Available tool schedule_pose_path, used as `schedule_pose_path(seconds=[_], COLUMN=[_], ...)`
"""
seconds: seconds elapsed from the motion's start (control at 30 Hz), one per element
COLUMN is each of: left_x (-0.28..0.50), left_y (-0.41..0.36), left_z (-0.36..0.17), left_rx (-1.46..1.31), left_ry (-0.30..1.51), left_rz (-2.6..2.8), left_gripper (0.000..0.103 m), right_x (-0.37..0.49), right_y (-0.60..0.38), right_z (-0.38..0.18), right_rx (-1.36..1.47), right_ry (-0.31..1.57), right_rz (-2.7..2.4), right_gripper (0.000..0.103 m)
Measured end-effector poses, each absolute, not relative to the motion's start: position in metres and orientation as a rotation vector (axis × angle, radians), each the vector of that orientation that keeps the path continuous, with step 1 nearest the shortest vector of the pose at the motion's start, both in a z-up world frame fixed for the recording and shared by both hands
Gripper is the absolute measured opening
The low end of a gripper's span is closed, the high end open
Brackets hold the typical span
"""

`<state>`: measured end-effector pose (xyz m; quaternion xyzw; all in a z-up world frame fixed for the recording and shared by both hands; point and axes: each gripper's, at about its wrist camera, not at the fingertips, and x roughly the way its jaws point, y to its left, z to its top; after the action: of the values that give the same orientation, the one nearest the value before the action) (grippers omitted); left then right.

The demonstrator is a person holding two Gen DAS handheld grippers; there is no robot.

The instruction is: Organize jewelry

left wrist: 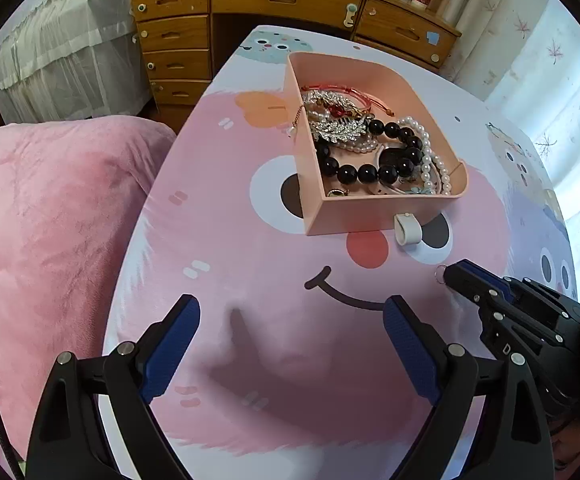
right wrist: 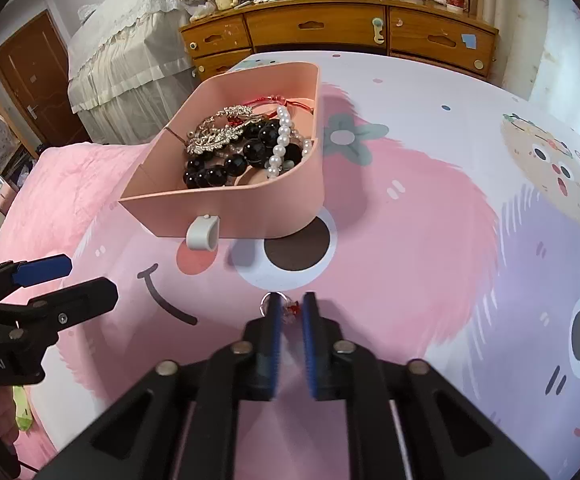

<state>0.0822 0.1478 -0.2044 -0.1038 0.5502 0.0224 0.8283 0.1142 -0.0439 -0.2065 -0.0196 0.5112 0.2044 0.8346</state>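
Right gripper (right wrist: 289, 309) pinches a small silver ring with red stone (right wrist: 287, 309), likely bound for the pink plastic drawer tray (right wrist: 226, 204) at 11 o'clock. Left gripper (left wrist: 292, 312) spread wide, holding nothing, probably standing by.

Left gripper (left wrist: 292, 320) wide; right gripper (right wrist: 290, 308) clamped

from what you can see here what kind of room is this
Most likely a bedroom at home. The work is done on a bed with a cartoon-print sheet and a pink blanket beside it, a wooden desk with drawers stands against the wall, and a pink jewelry tray sits on the sheet.
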Motion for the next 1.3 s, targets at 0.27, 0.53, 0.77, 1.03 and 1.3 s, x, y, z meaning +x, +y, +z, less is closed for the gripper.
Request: schedule_pose_path(seconds=[0.27,0.53,0.77,1.03,1.3], left_x=[0.082,0.080,0.077,0.072,0.039], left_y=[0.147,0.148,0.152,0.149,0.103], left_z=[-0.209,-0.213,-0.196,-0.150,-0.128], left_rx=[-0.193,-0.179,-0.147,-0.117,-0.049], left_ry=[1.176,1.228,1.228,1.161,1.154], left_rz=[0.037,0.018,0.015,0.042,0.071], left_gripper=[0.092,0.092,0.092,0.092,0.092], right_x=[0.121,0.120,0.146,0.135,0.077], right_y=[-0.043,-0.024,0.006,-0.015,-0.102], right_z=[-0.203,-0.163,-0.145,-0.129,-0.136], right_rx=[-0.056,0.019,0.087,0.098,0.009], right_ry=[1.102,0.958,0.922,0.939,1.163], right_rz=[0.490,0.619,0.615,0.557,0.276], right_gripper=[0.006,0.006,0.007,0.049,0.088])
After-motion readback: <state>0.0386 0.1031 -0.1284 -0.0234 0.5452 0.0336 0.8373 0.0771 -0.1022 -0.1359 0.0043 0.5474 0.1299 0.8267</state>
